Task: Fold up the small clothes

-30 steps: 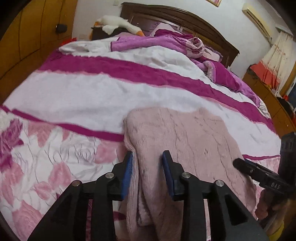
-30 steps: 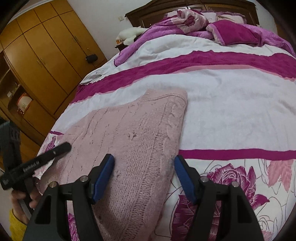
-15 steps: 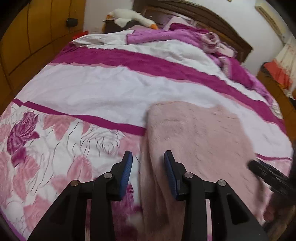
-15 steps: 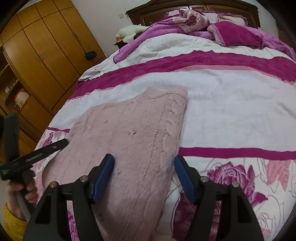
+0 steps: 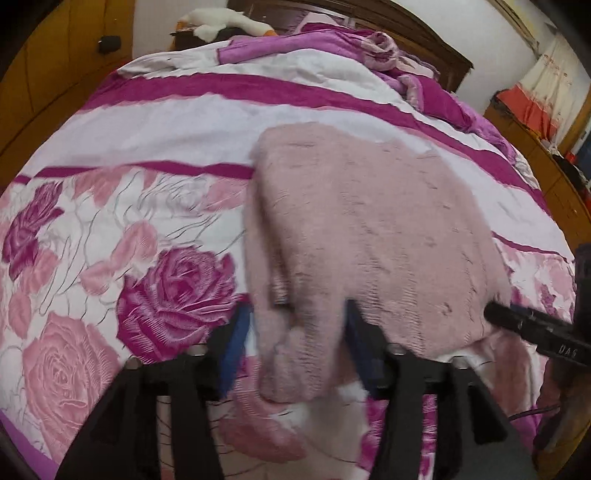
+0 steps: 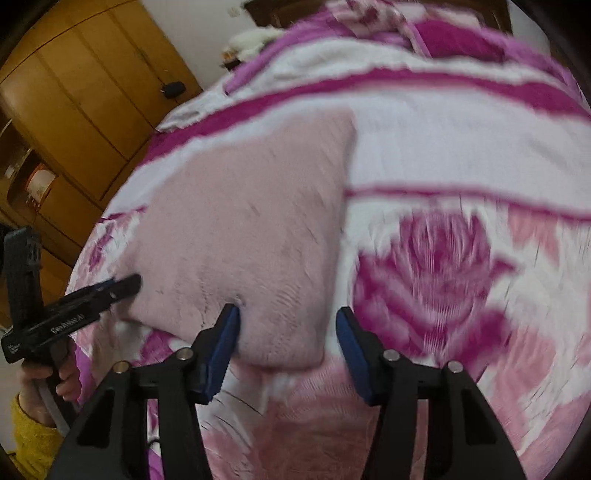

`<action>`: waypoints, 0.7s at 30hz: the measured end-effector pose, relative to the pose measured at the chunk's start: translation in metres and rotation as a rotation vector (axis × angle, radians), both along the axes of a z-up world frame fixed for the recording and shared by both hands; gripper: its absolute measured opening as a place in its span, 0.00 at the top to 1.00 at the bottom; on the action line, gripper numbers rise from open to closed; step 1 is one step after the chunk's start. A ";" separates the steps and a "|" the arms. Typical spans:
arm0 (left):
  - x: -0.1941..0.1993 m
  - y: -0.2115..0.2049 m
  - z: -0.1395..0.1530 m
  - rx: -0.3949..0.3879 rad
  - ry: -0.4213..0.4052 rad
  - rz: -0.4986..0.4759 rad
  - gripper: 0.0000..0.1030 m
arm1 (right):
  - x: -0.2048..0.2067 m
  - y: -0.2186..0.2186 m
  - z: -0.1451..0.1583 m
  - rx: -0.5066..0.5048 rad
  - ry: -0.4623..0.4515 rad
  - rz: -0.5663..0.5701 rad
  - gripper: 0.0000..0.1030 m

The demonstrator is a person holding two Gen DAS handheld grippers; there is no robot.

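A pale pink knitted sweater [image 5: 369, 229] lies folded lengthwise on the bed; it also shows in the right wrist view [image 6: 251, 229]. My left gripper [image 5: 295, 332] is open, its blue pads on either side of the sweater's near left corner. My right gripper [image 6: 286, 339] is open, its pads on either side of the near right corner. The right gripper's finger shows at the right of the left wrist view [image 5: 532, 328], and the left gripper shows at the left of the right wrist view [image 6: 74, 314]. Both views are blurred.
The bed has a white and magenta striped cover with pink roses [image 5: 173, 295]. Bundled purple bedding [image 5: 376, 51] and a white plush goose [image 5: 221, 22] lie at the headboard. A wooden wardrobe [image 6: 85, 96] stands on the left, a low cabinet [image 5: 554, 147] on the right.
Both grippers have pulled back toward the foot of the bed, from over the sweater's body to its near hem corners. Both jaws stay open.
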State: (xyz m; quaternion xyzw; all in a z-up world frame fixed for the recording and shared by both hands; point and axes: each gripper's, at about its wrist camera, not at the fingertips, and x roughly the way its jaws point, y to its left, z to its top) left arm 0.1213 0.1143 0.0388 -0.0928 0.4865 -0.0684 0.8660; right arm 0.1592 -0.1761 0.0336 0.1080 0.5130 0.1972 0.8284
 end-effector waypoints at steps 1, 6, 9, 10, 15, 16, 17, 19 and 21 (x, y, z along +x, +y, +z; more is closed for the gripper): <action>-0.001 0.002 -0.001 -0.010 -0.001 -0.002 0.65 | -0.001 -0.003 -0.008 0.022 0.015 -0.006 0.45; -0.005 0.009 0.010 -0.067 -0.007 -0.012 0.65 | -0.007 -0.003 0.002 0.024 -0.005 -0.003 0.44; 0.003 0.016 0.018 -0.122 -0.030 -0.008 0.65 | -0.005 -0.005 0.019 0.027 -0.053 -0.017 0.31; 0.005 0.017 0.019 -0.130 -0.031 -0.003 0.65 | -0.004 -0.006 0.023 0.029 -0.068 -0.025 0.26; 0.029 0.025 0.008 -0.178 0.013 0.021 0.59 | 0.013 -0.004 0.029 0.076 -0.069 -0.048 0.21; 0.033 0.025 0.002 -0.194 0.032 0.023 0.57 | 0.018 -0.003 0.026 0.084 -0.058 -0.050 0.21; 0.036 0.026 -0.003 -0.221 0.042 0.027 0.56 | 0.023 -0.001 0.022 0.088 -0.044 -0.049 0.21; 0.038 0.029 -0.010 -0.289 0.056 0.035 0.53 | 0.031 0.002 0.013 0.091 -0.011 -0.039 0.21; 0.040 0.029 -0.015 -0.317 0.064 0.043 0.49 | 0.038 0.006 0.002 0.113 0.023 -0.024 0.21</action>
